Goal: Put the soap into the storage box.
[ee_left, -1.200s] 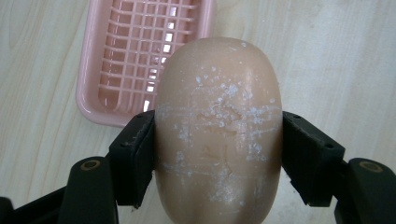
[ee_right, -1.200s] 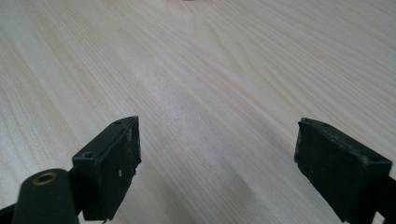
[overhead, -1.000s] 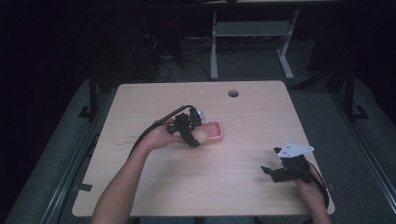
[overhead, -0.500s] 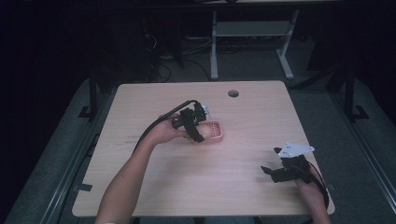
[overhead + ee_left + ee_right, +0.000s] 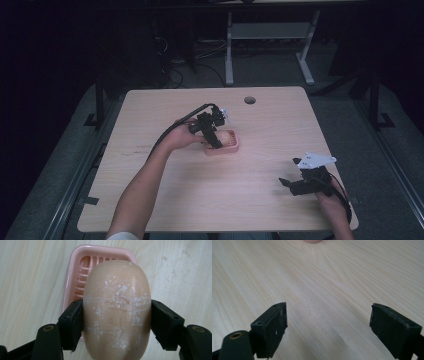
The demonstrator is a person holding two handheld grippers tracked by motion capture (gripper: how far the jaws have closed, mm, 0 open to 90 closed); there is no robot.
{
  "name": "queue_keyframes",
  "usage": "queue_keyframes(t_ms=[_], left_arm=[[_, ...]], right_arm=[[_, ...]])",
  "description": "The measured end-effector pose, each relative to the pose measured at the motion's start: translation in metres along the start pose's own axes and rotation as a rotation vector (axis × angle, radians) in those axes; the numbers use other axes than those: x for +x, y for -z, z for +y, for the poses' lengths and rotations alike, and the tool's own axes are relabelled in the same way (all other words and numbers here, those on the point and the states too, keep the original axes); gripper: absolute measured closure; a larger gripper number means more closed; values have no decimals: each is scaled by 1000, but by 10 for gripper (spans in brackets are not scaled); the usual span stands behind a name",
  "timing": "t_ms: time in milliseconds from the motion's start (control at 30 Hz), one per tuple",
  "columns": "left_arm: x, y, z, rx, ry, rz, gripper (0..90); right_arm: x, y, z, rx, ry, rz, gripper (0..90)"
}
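So the left gripper has the soap pinched across its middle, one black jaw pressed on each side. The soap is a tan oval bar with white flecks and a few scratch lines on it. It's held right over the near end of the dish, a pink one with ribs along the bottom, and I can't tell from the left gripper view whether the bar's far end touches the dish or just hangs above it. In the high view the left gripper sits at the dish, which is about mid-table, a little toward the far edge.

The right gripper has its jaws spread wide with nothing but bare wood between them, and they look low over the table. From above it's well apart from the dish, off toward the near right corner. The pink edge of the dish just peeks in at the top of the right gripper view, so that gripper is facing it
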State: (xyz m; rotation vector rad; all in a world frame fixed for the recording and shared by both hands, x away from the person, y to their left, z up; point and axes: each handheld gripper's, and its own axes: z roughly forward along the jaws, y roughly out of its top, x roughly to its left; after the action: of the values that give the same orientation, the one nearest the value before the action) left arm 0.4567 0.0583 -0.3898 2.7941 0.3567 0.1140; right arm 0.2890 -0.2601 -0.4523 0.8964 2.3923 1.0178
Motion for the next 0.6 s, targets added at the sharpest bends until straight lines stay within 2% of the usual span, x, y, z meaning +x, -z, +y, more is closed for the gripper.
queue_keyframes(t_ms=[333,600], left_arm=[[12,-15,4,-2,27,6,322],[14,-23,5,13,22,7,322]], right_arm=[[0,1,0,-3,-3,-2,139],[-1,1,-1,-4,-4,1,139]])
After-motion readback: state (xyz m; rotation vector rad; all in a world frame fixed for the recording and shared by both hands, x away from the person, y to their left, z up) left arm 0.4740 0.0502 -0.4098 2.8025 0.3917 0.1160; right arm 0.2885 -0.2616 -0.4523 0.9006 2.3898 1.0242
